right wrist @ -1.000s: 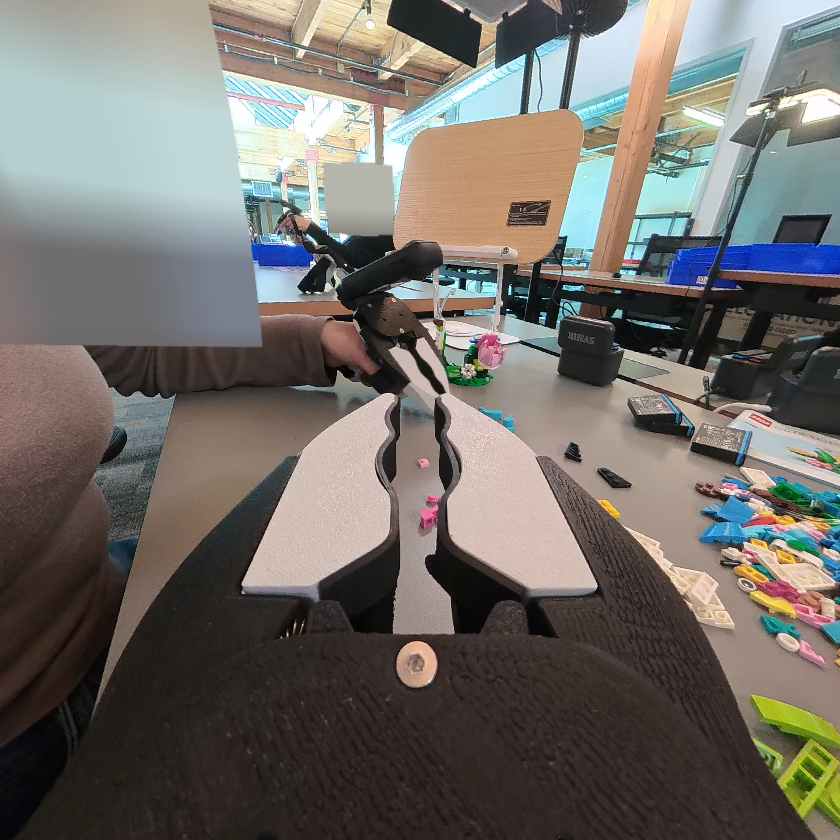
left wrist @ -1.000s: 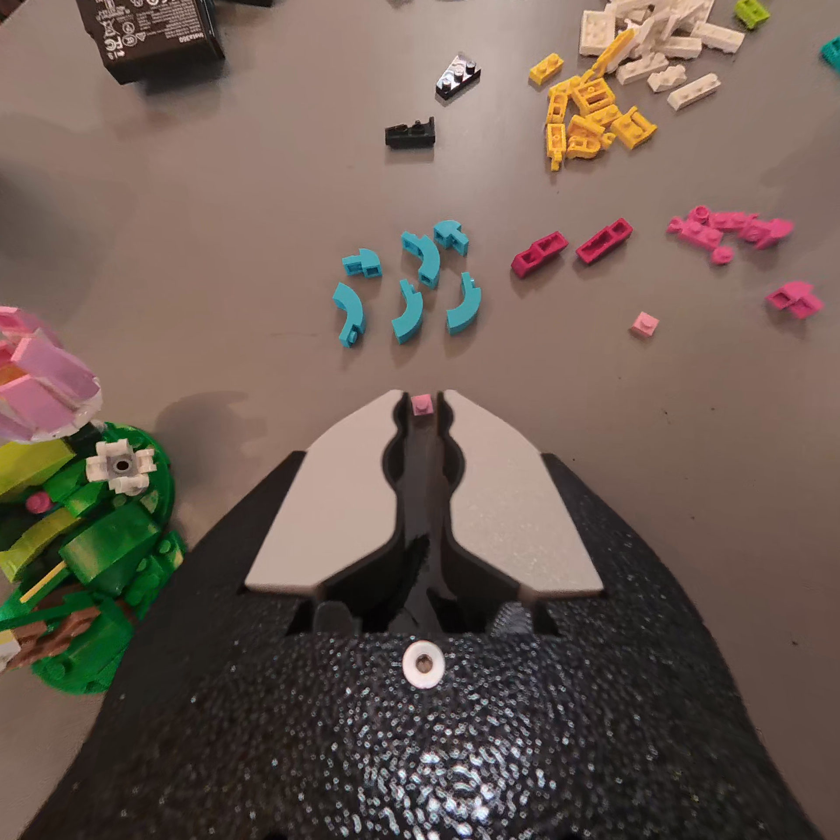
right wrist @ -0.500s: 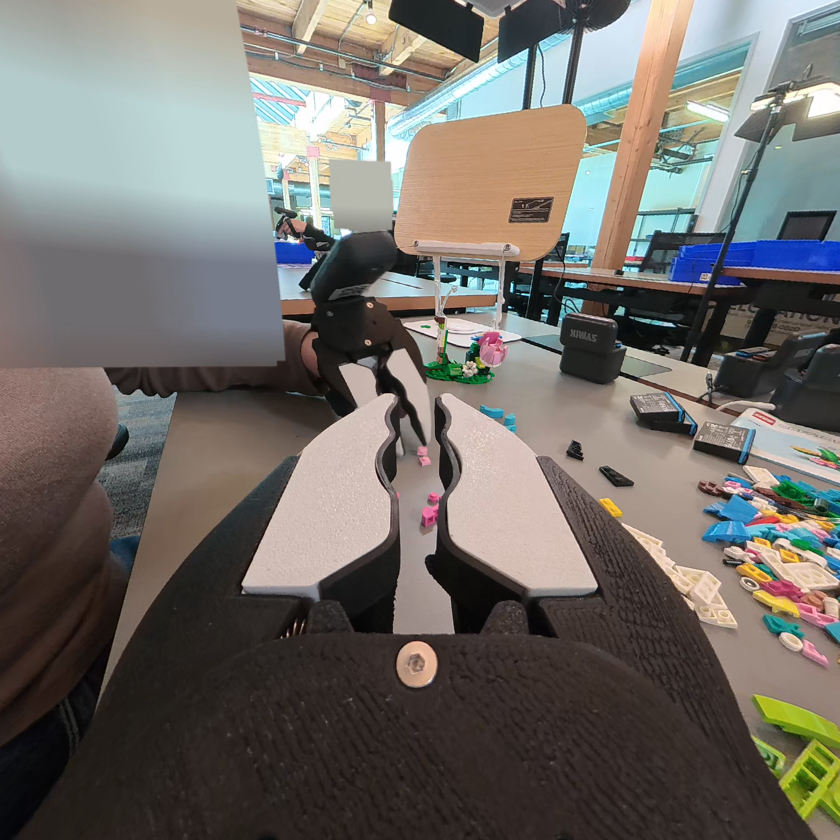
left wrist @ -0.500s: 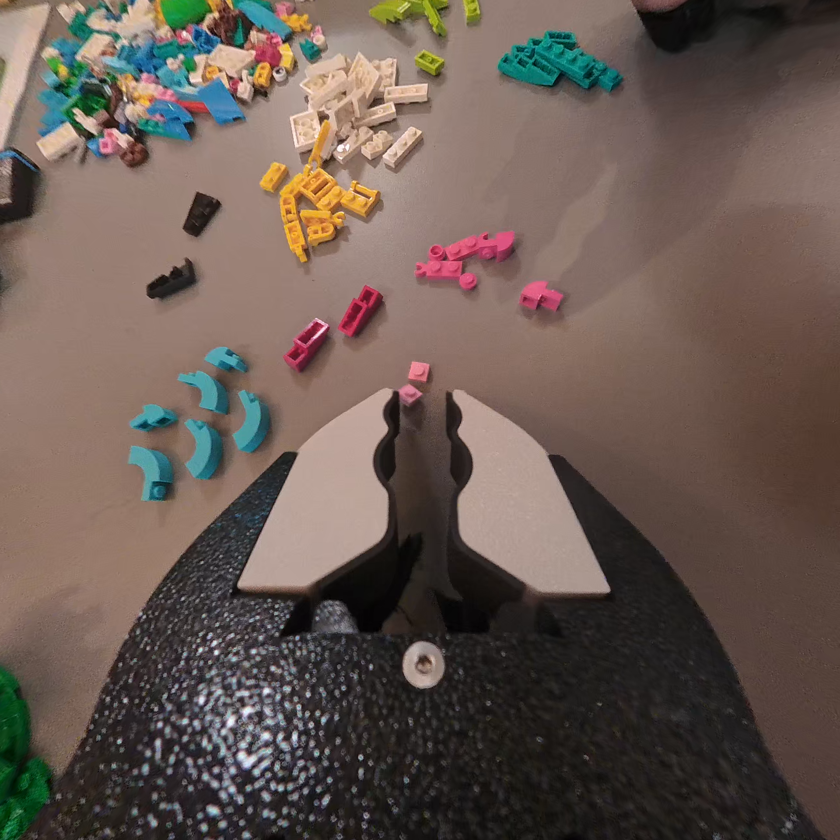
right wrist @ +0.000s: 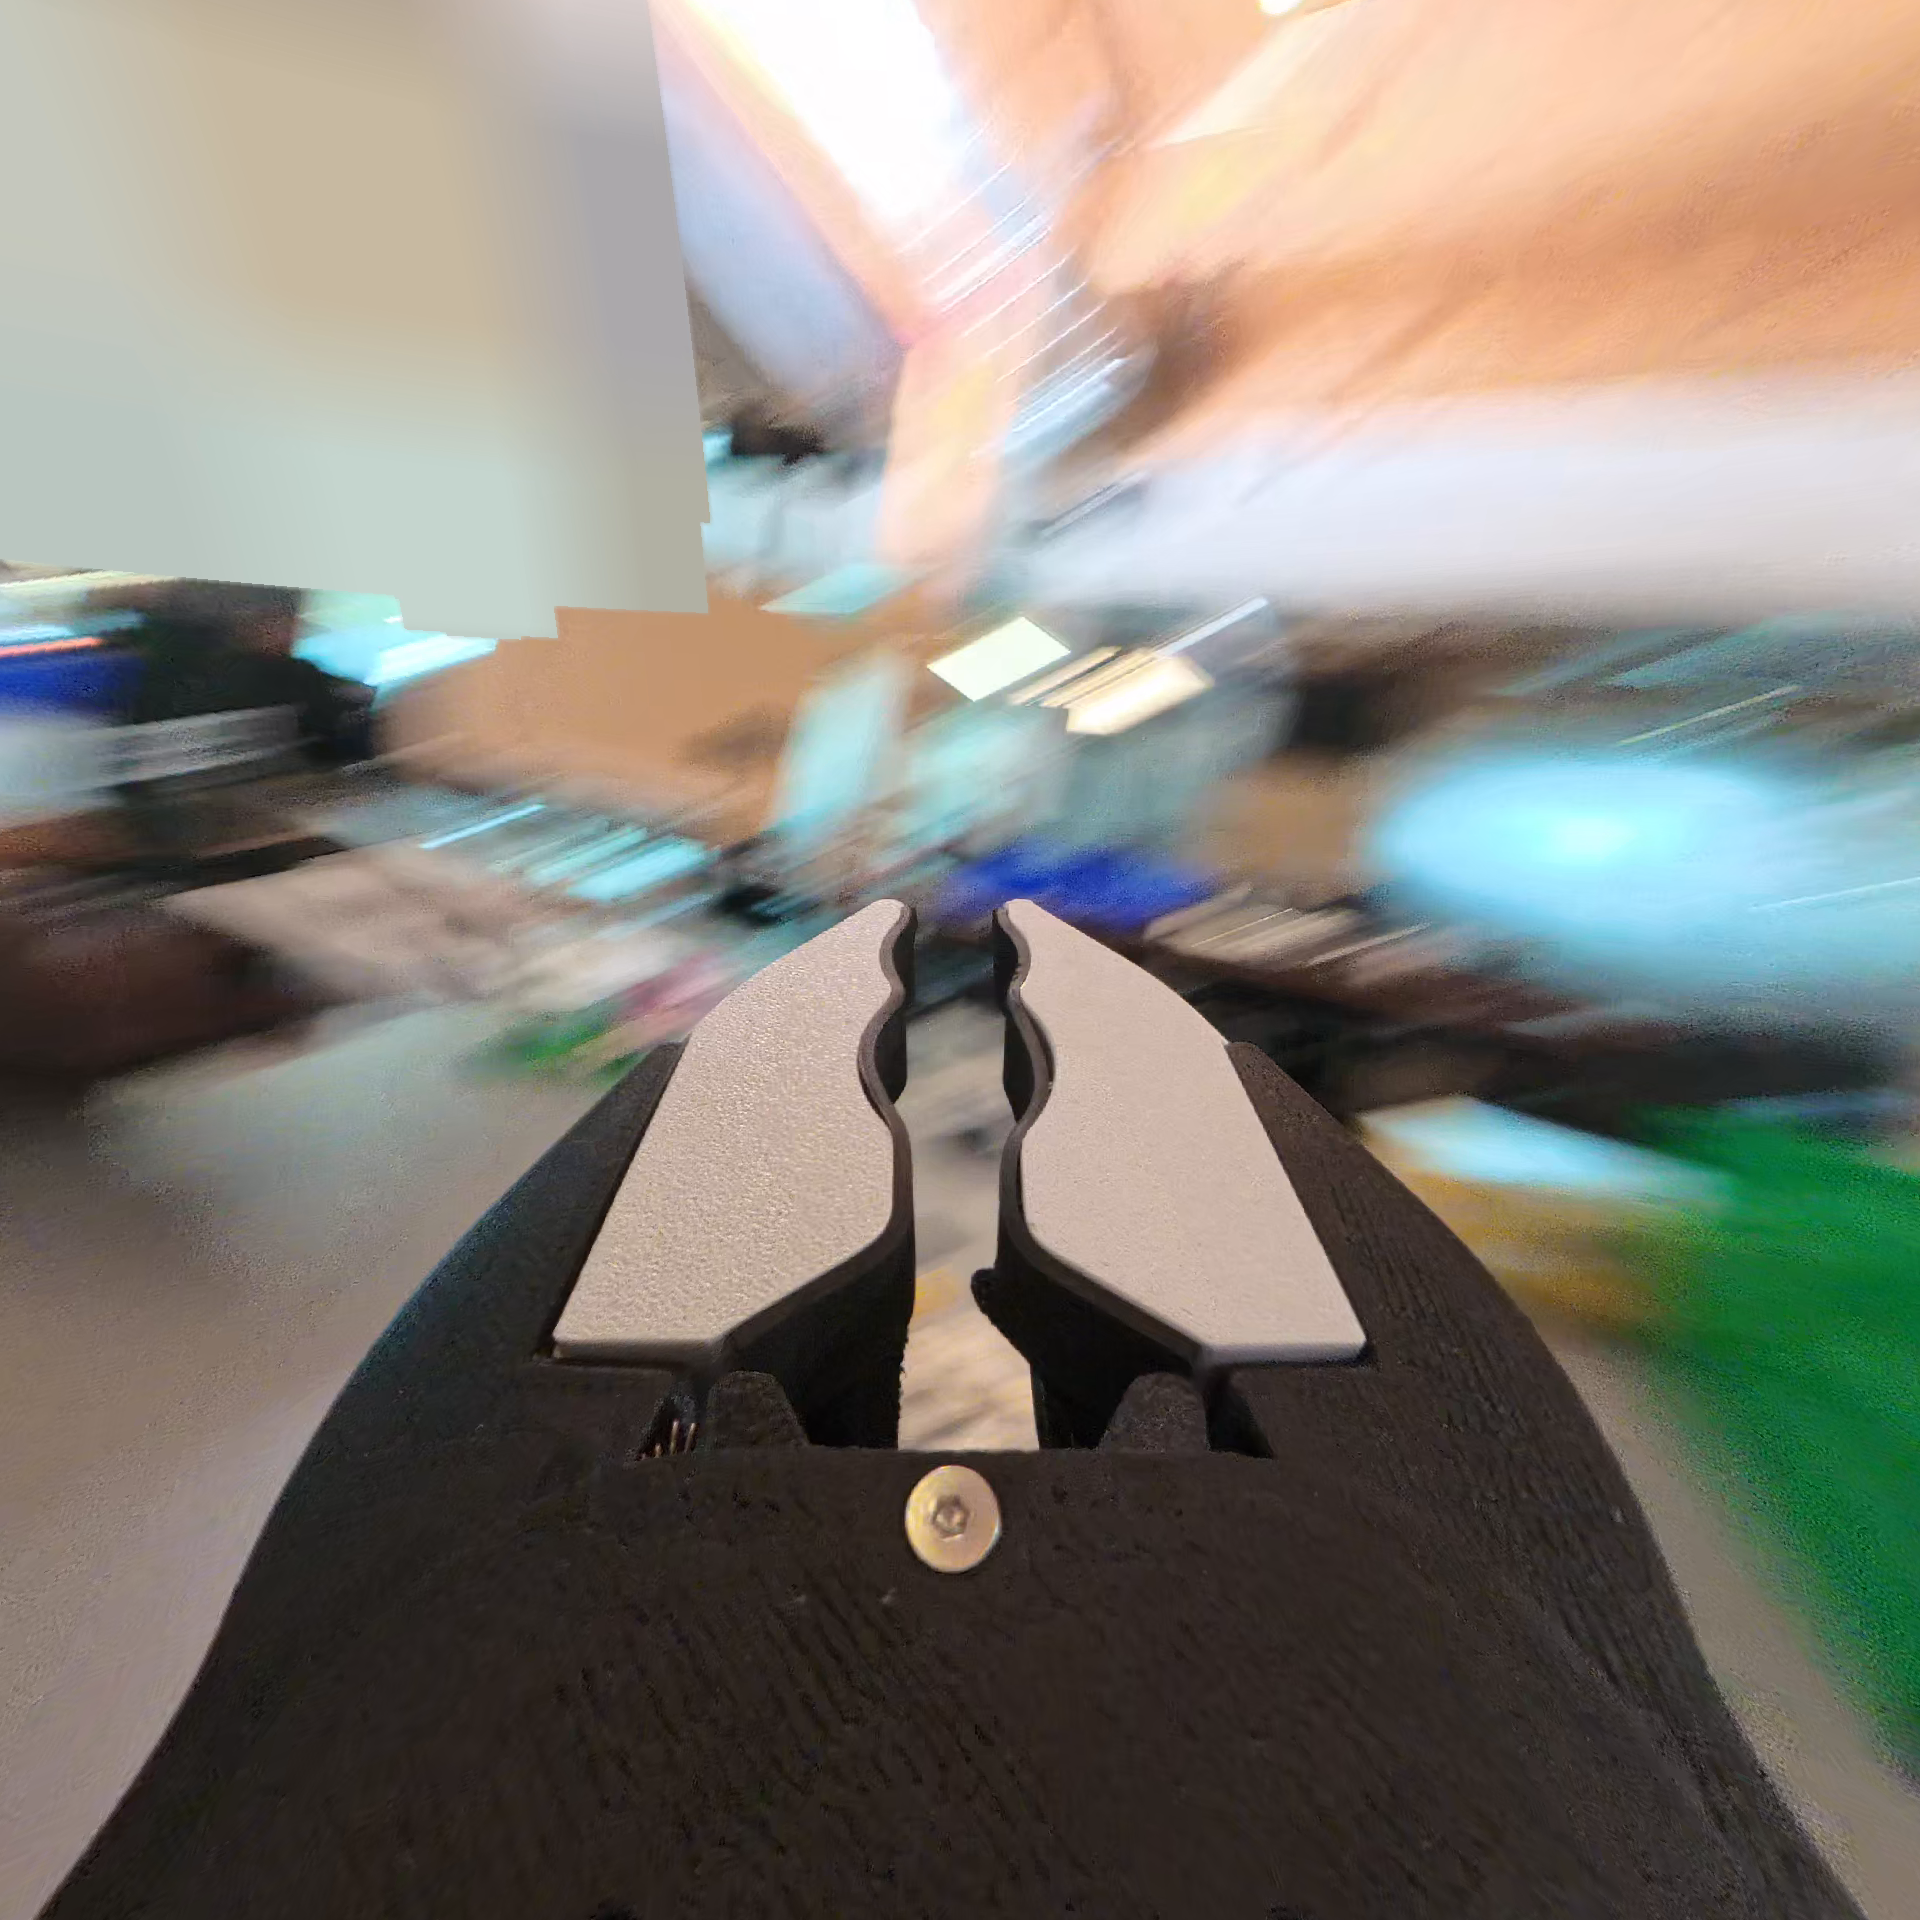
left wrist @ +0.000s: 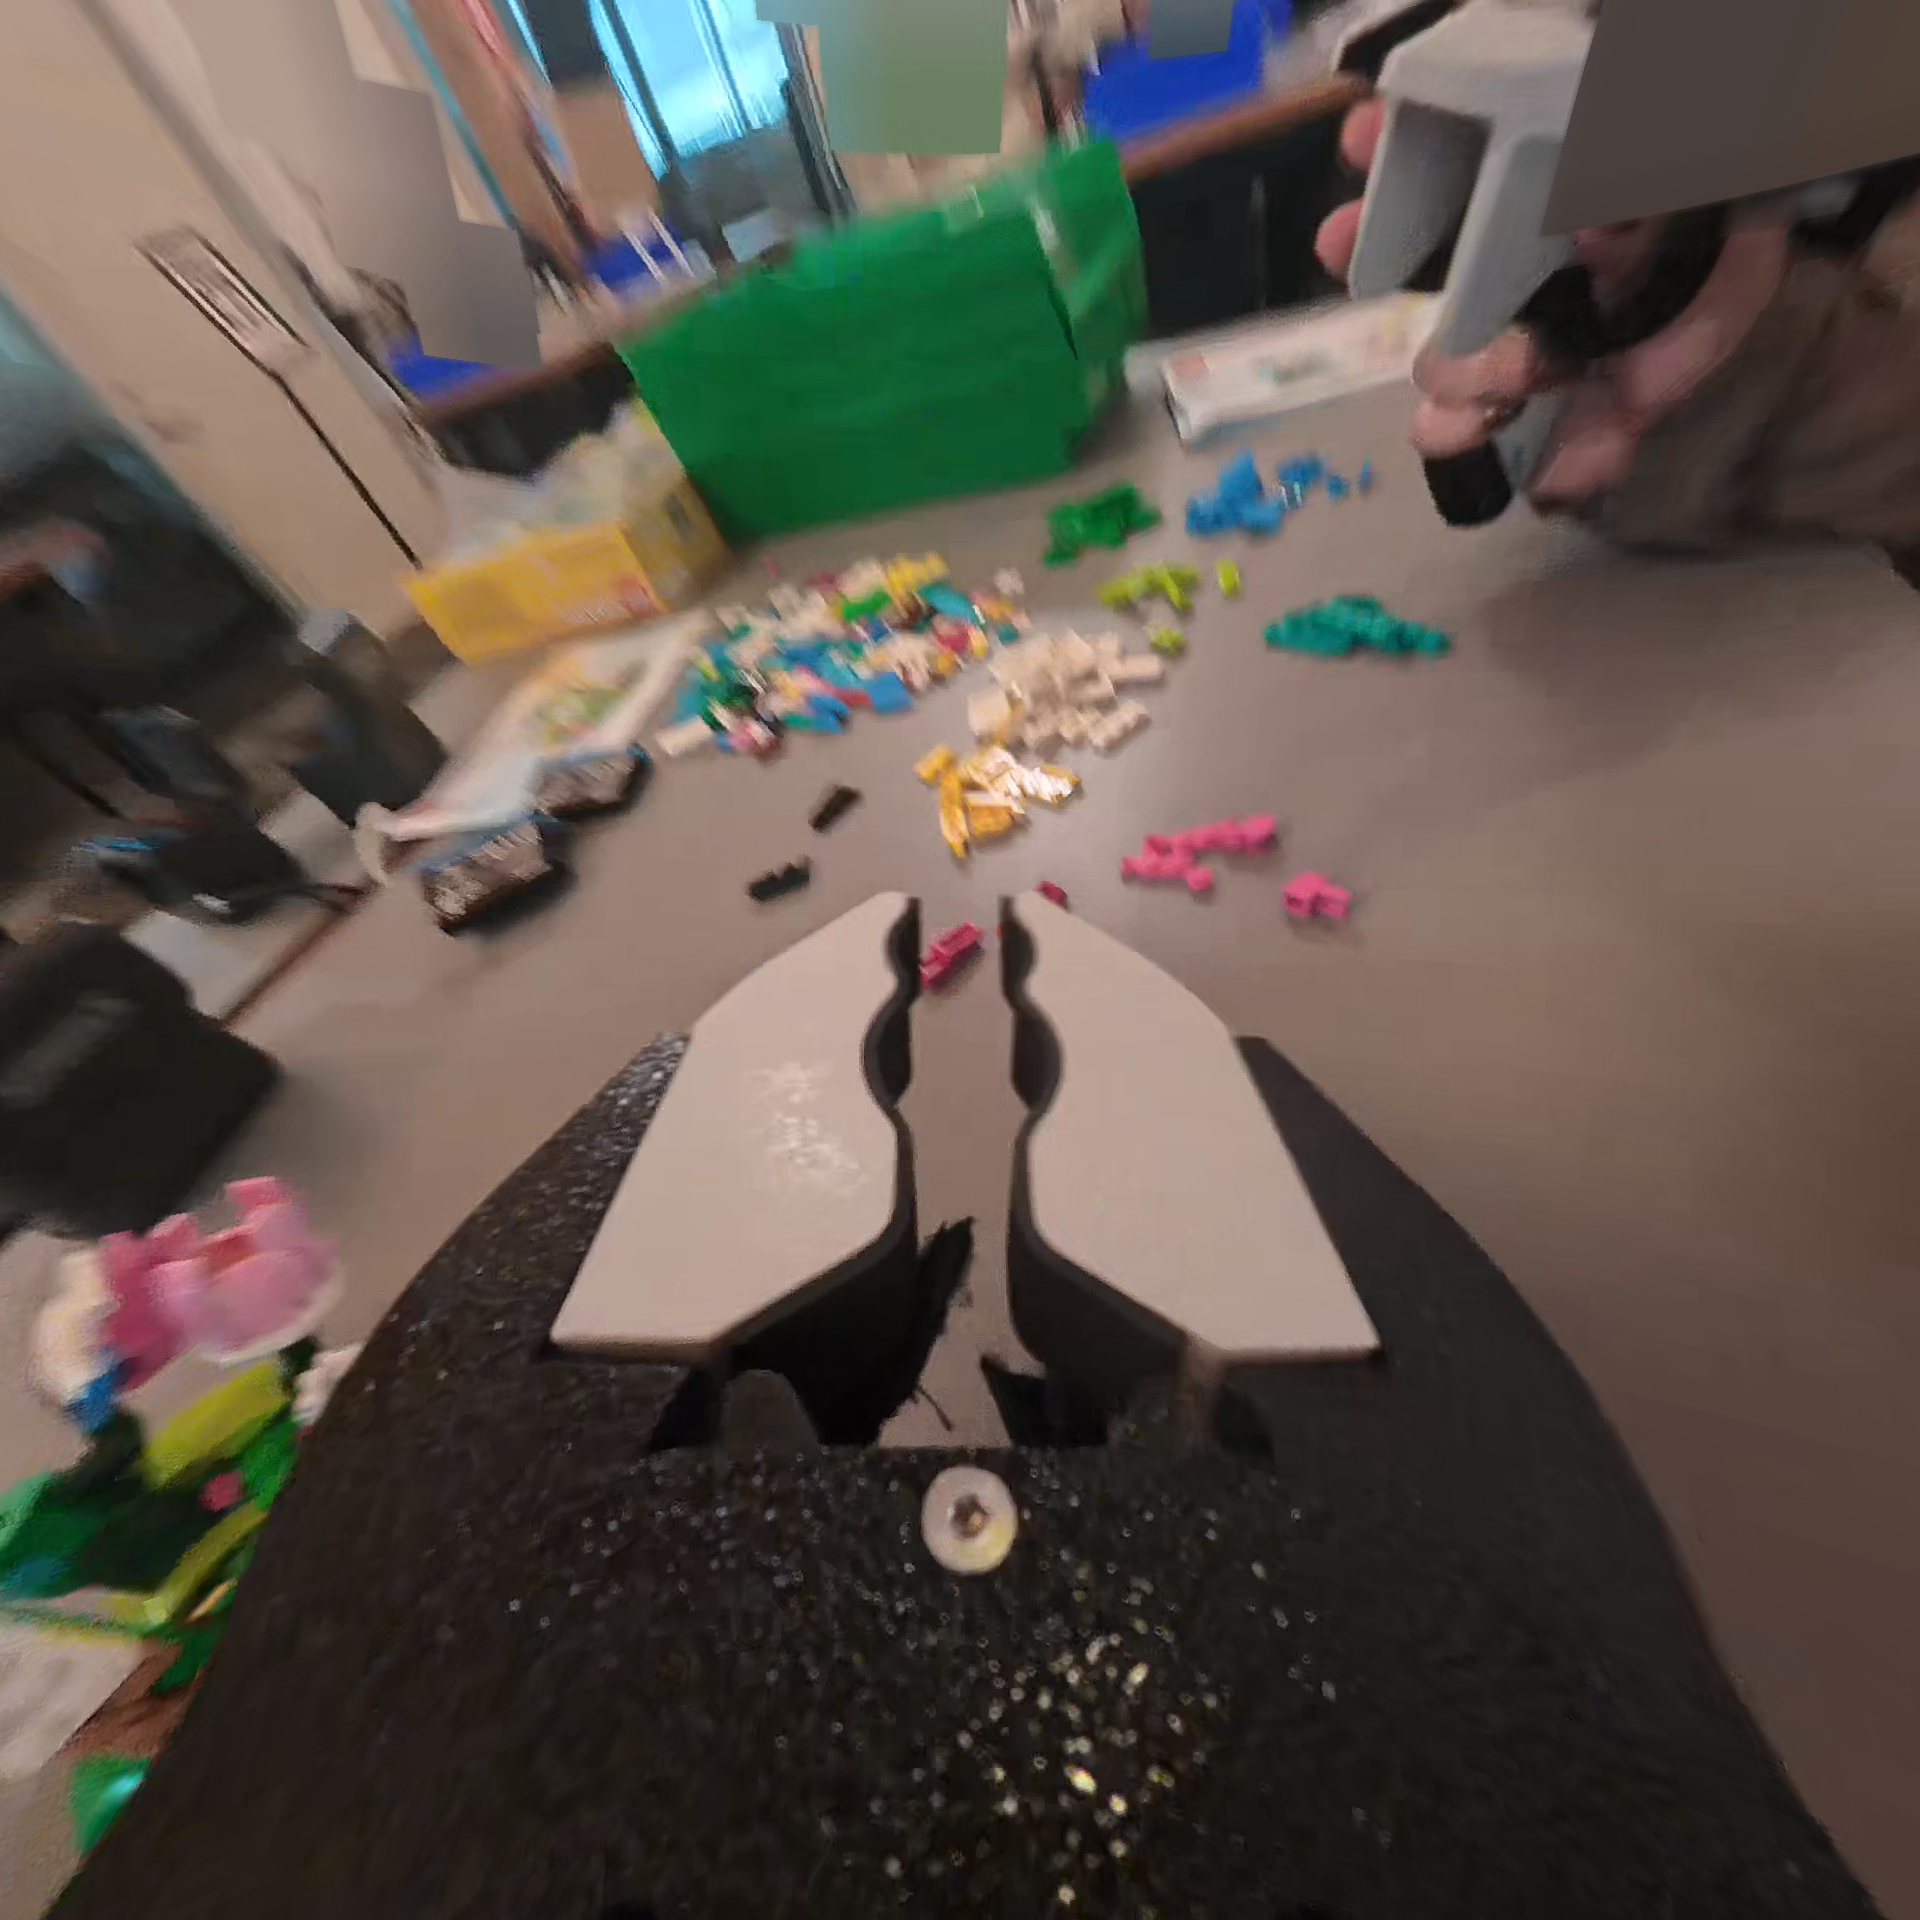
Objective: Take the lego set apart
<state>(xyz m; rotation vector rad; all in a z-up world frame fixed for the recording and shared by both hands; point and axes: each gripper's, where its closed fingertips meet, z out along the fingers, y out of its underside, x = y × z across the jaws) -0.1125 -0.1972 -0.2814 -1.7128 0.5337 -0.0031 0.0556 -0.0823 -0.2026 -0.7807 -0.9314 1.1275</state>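
The grey worktop (left wrist: 1558, 1039) carries sorted bricks. The flower model (left wrist: 187, 1382) lies low-left of the left claw (left wrist: 959, 914), nearer than the right claw (right wrist: 954, 920). Both claws are parted and empty.

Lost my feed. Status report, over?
Left gripper open, empty. Right gripper open, empty, view blurred. Flower model still assembled, beside left gripper. Nothing in the way.

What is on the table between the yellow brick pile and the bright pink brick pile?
In the left wrist view, nothing: bare grey table separates the yellow brick pile from the bright pink brick pile.
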